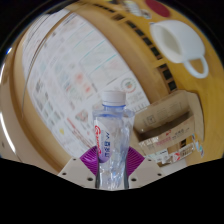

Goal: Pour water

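Note:
A clear plastic water bottle (112, 140) with a white cap and a blue-and-red label stands upright between my gripper's fingers. My gripper (113, 162) is shut on the bottle, with the purple pads (92, 158) pressing its lower body from both sides. A white mug (178, 43) with its handle to the right sits on the wooden table well beyond the bottle, up and to the right.
A large printed sheet (75, 75) with rows of small pictures covers the wooden table (125, 30) beyond the bottle. A cardboard box (168, 130) with items inside sits close to the right of the bottle.

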The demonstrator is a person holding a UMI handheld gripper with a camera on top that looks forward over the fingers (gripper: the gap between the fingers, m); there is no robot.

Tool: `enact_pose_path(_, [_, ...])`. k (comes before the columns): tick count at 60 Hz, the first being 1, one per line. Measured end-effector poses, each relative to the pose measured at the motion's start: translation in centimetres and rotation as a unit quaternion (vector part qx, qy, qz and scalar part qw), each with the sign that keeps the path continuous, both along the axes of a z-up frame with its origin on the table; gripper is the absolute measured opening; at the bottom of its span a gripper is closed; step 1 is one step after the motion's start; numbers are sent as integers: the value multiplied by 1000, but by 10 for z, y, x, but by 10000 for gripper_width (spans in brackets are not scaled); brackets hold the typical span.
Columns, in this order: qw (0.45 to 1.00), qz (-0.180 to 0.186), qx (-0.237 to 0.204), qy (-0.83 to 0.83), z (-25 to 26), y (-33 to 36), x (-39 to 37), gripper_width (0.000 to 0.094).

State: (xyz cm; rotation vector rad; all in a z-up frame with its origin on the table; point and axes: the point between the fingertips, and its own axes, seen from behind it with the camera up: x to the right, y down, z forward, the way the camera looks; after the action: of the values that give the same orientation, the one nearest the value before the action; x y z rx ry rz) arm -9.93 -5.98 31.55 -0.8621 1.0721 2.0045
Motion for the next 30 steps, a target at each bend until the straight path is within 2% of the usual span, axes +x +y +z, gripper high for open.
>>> enact_pose_path(9, [994,-9,-52,93,-52,23,33,313])
enact_pose_path(16, [993,0,-66,103,-69,33,37,313])
enact_pose_path(25, [995,14,-68,77,-70,36,33,314])
enact_pose_path(30, [998,17,-55,34,-56,37,32,313])
